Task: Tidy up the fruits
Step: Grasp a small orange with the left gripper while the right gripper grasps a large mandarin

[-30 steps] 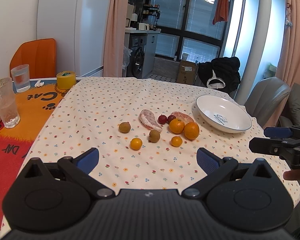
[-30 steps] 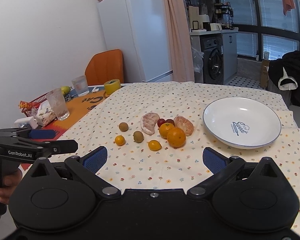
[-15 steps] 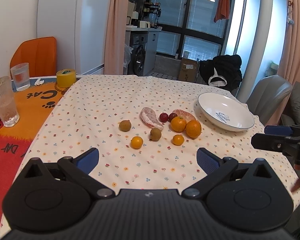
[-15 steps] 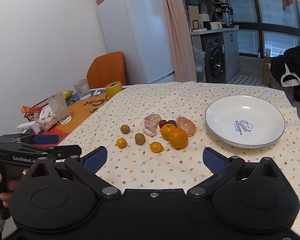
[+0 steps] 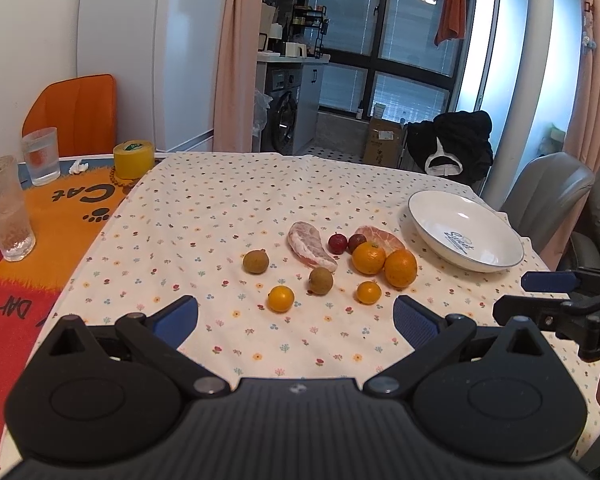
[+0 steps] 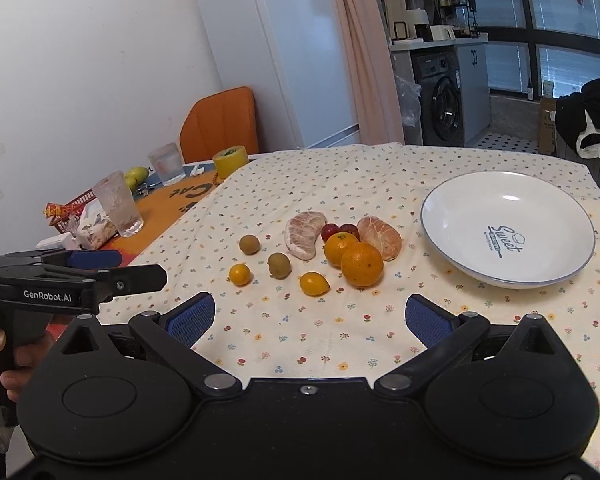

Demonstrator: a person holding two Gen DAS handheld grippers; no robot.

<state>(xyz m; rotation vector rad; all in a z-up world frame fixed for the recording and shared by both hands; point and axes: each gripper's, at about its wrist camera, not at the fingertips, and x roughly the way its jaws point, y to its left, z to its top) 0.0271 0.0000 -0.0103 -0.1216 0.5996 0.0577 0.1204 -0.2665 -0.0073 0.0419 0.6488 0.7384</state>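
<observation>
Both grippers, left gripper (image 5: pixel 296 314) and right gripper (image 6: pixel 310 316), released, short of the fruit. Round oranges (image 6: pixel 362 264) touching, likely to roll across the counter (image 6: pixel 340 332) if nudged; bowl (image 6: pixel 452 256) empty.

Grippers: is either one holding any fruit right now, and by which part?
Nothing is held. The left gripper and right gripper are both open and empty.

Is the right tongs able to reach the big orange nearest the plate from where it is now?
Probably yes. The right tongs stand open and empty, and only bare tablecloth lies between them and the big orange. The small yellow fruit sits slightly aside.
</observation>
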